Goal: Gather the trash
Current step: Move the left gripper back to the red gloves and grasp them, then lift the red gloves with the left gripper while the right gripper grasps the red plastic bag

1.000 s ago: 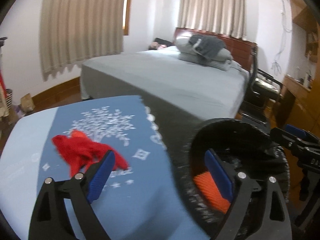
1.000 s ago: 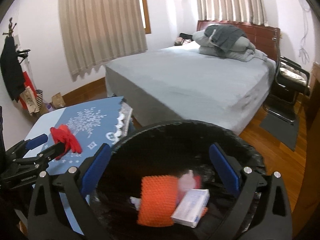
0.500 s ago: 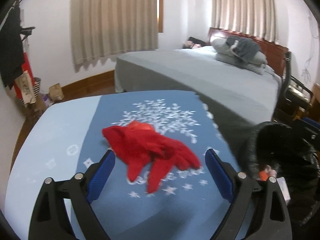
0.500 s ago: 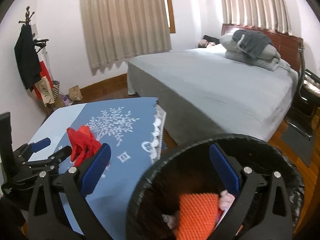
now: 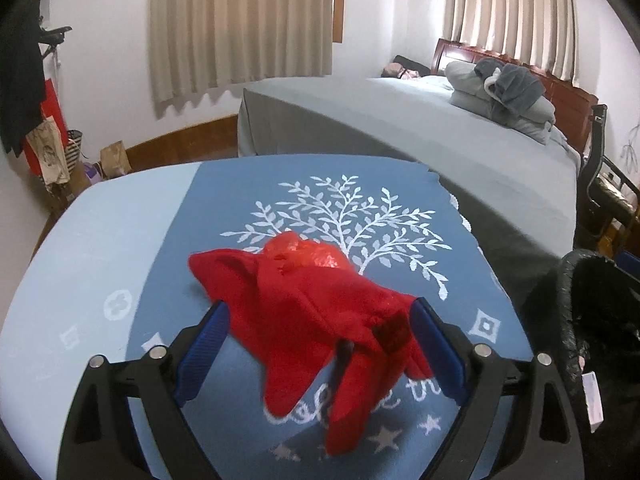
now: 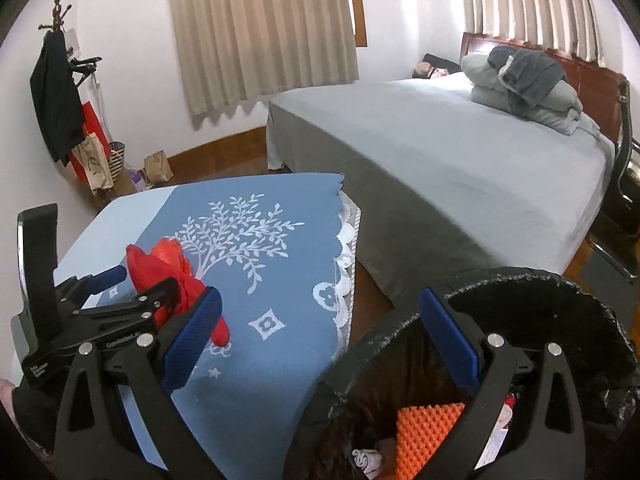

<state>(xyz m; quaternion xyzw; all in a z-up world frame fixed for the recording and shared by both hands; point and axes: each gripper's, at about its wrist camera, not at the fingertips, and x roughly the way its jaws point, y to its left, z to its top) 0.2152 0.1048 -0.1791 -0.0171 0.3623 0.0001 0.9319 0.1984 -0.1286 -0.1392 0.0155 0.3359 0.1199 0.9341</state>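
While the right gripper (image 6: 320,344) waits wide open above the bin (image 6: 592,292), the left gripper (image 5: 320,344) straddles, jaws apart, a red rag (image 5: 316,316) mid-table (image 5: 100,248), ready to grasp it.

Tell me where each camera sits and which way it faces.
Left wrist: on the left gripper, facing the crumpled red plastic bag between its open jaws.
Right wrist: on the right gripper, above the black-lined round trash bin, jaws open.
Shared: bag, bin, blue tree-print tablecloth, grey bed.
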